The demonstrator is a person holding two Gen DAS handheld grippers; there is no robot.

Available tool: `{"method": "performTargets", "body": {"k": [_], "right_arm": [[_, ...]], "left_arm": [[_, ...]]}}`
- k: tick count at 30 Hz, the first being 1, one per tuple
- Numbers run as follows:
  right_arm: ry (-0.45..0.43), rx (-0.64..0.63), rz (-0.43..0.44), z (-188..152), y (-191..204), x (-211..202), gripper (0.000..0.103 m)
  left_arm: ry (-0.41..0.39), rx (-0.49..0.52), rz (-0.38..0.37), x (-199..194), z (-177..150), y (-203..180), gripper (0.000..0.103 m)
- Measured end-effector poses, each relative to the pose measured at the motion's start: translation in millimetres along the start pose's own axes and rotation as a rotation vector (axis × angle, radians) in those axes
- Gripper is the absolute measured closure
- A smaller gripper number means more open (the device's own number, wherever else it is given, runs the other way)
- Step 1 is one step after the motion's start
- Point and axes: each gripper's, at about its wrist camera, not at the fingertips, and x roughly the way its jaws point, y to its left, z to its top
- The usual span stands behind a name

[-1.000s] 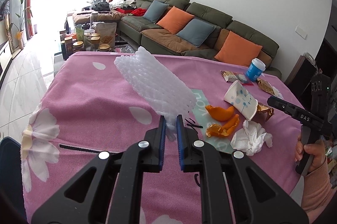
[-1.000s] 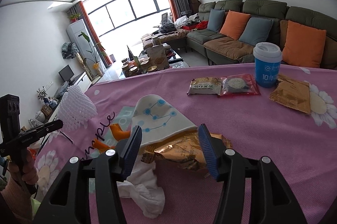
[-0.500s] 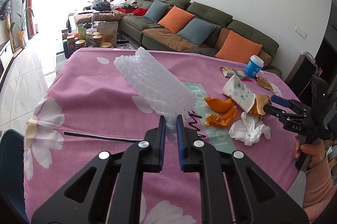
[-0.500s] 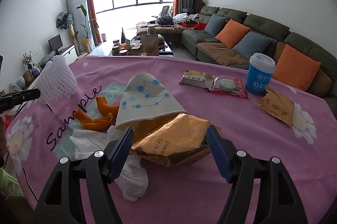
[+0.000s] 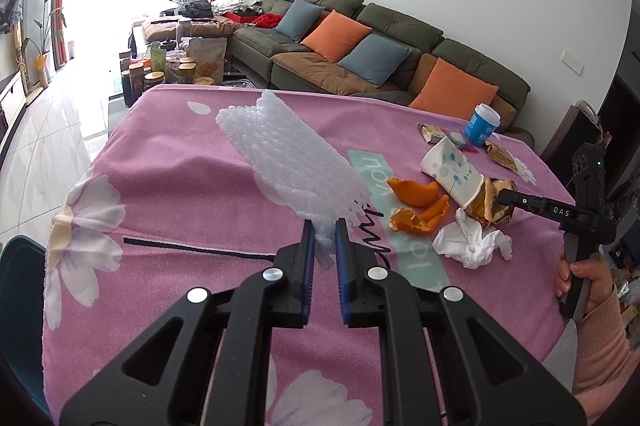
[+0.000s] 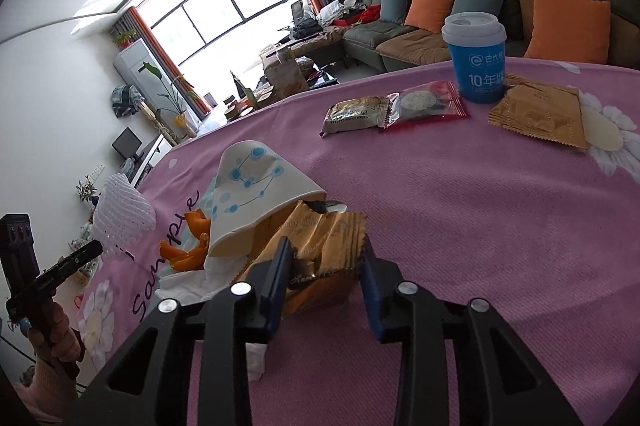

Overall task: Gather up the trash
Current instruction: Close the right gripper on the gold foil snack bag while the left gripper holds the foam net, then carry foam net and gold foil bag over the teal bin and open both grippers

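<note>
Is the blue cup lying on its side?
No, the blue cup stands upright with its white lid on top, beside the snack packets.

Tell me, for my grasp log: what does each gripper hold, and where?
Left gripper: white foam mesh sleeve, pinched at its near end. Right gripper: straddles the crumpled gold foil wrapper, not closed.

"10年" on blue cup (image 6: 476,64); "DAS" on right gripper (image 5: 560,212)
</note>
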Motion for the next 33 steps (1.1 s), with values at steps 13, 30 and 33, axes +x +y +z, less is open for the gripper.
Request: {"method": "performTargets", "body": {"k": [13, 30, 33], "right_arm": [[-0.100, -0.046, -0.010, -4.2, 17.1, -51.2, 0.084], [-0.054, -0.215, 0.258, -4.5, 137.0, -16.5, 0.085], [-0.023, -0.243, 0.307, -6.6, 162.2, -0.1, 0.085]], "left_arm": [[-0.019, 0.004, -0.026, -18.7, -11.1, -1.7, 0.092], [-0.085, -0.050, 0.047, -86.5, -39.3, 34.8, 0.092], [-0.091, -0.075, 0.074, -99.7, -47.4, 47.5, 0.092]]}}
